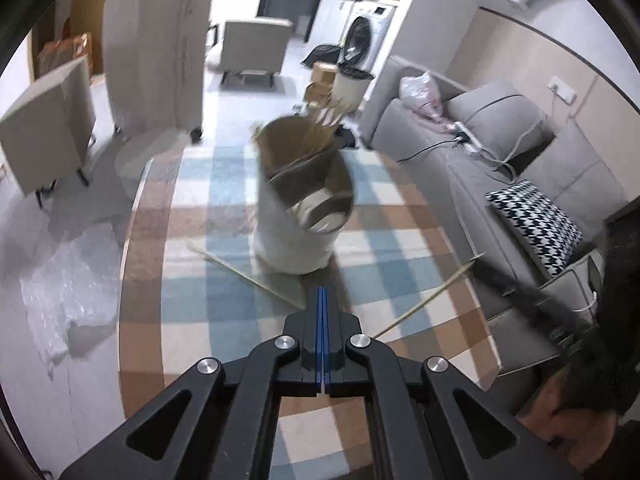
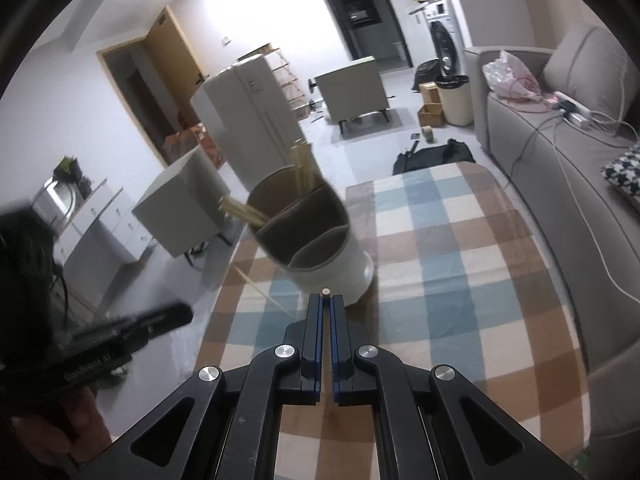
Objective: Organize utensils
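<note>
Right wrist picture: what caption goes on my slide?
Right gripper pinches one wooden chopstick before the white divided holder on checked cloth.

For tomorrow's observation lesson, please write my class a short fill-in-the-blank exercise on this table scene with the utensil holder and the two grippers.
1. The right gripper is shut on a single ____.
2. The left gripper is shut and holds ____.
3. The white utensil holder stands on a ____ tablecloth.
4. One chopstick still lies on the cloth, ____ the holder.

Missing words: chopstick; nothing; checked; outside
</note>
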`<action>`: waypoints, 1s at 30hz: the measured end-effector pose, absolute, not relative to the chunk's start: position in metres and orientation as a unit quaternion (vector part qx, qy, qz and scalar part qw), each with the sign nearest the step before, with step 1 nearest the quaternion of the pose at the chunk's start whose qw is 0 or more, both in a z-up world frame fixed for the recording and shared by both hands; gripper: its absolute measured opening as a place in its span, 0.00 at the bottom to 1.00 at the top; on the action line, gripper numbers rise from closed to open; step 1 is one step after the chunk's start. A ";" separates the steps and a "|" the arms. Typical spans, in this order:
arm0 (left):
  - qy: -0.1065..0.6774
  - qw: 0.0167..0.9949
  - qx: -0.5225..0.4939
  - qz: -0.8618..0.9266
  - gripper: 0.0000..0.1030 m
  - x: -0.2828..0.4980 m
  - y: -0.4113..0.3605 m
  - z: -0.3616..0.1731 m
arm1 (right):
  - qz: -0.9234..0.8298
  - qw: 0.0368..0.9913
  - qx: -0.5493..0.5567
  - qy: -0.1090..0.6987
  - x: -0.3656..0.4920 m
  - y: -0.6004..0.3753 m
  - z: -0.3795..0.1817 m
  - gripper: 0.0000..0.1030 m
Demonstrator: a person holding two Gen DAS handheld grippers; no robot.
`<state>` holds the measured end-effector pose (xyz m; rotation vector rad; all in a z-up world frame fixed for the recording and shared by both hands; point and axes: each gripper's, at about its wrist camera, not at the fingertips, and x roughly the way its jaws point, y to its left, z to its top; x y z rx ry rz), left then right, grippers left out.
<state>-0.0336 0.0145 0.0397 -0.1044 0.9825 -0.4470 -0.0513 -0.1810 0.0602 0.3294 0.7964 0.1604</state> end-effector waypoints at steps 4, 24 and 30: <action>0.516 0.837 -0.022 -0.181 0.05 -0.021 0.018 0.002 | 0.071 0.906 0.177 0.379 -0.052 -0.195 0.066 0.02; 0.473 0.655 0.439 -0.394 0.47 0.023 -0.087 -0.112 | 0.052 0.901 0.228 0.365 -0.049 -0.275 0.068 0.03; 0.559 0.602 0.393 -0.413 0.43 0.049 -0.090 -0.116 | 0.060 0.896 0.238 0.369 -0.047 -0.277 0.067 0.03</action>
